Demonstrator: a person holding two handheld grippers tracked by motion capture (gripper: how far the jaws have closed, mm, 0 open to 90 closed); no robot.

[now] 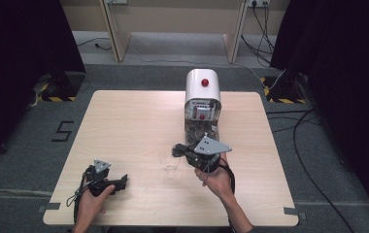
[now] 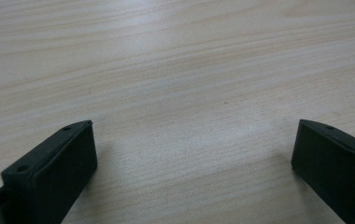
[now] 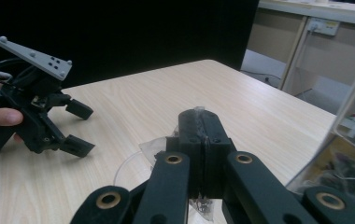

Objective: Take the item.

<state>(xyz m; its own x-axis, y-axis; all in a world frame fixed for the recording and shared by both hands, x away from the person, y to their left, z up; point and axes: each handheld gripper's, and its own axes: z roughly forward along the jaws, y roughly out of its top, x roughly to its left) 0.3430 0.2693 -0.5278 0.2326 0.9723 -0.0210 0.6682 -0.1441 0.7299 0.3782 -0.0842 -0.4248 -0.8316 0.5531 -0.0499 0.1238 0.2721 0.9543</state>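
Right gripper [image 3: 199, 122] pinching clear cup [image 1: 171, 165], pale wood table [image 1: 124, 126], grey carpet [image 1: 22, 141]

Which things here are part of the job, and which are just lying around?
In the job:
- right gripper, shut on a clear cup
- white dispenser

Not in use:
- left gripper, open, resting on the table
- floor cables
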